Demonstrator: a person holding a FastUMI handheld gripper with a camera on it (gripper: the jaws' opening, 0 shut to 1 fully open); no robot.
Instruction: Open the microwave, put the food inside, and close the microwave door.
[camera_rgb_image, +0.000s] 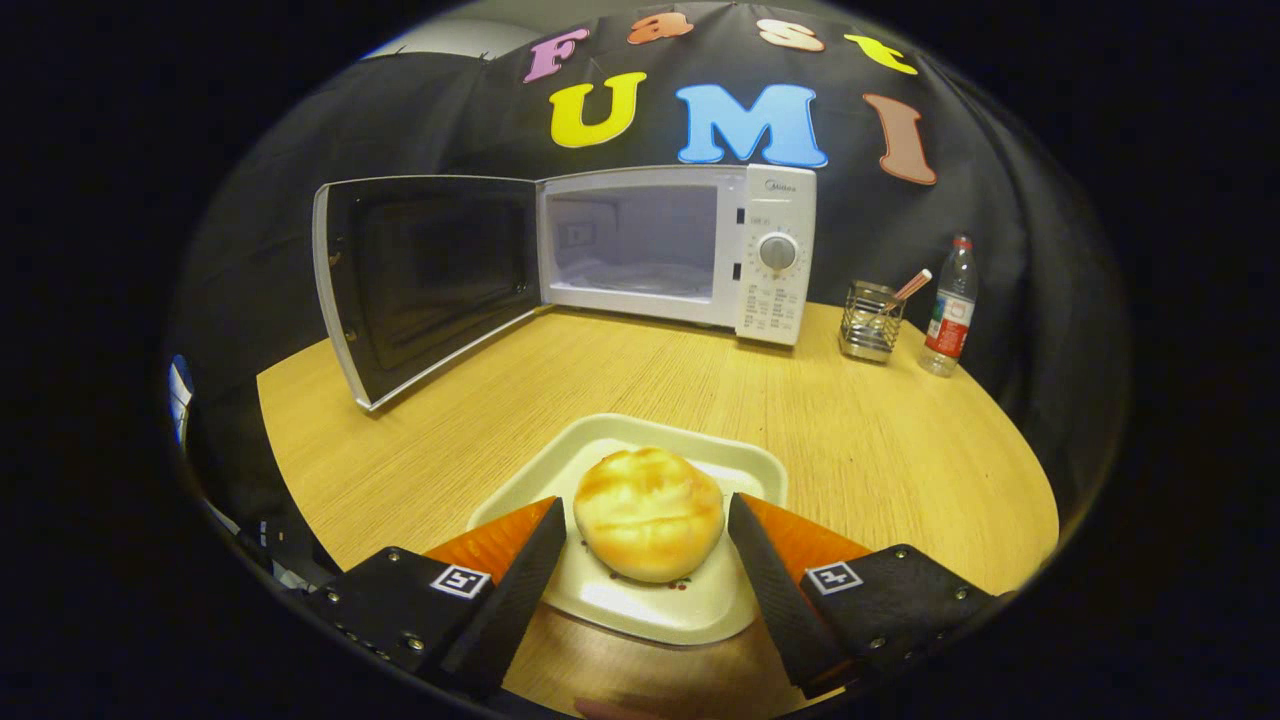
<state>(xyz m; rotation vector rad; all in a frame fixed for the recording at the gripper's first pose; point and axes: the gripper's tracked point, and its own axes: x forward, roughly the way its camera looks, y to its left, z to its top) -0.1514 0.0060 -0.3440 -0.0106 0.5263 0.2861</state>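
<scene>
Gripper (645, 545): fingers spread, flanking bun, small gaps either side. Table (880, 440), wood. Microwave (680, 250), far side, door (430, 280) swung wide. Tray (640, 600), white, under fingers. Bun (648, 512), on tray. Bottle (950, 310) and holder (872, 320), beside microwave

White microwave (680, 250) at far side of table, door (425, 280) swung fully open to left, cavity bare, dial on right panel. Round golden bun (648, 512) on white rect. tray (700, 600), near side, well apart from microwave, upright, between gripper (646, 525) fingers, w/ gaps both sides.
</scene>
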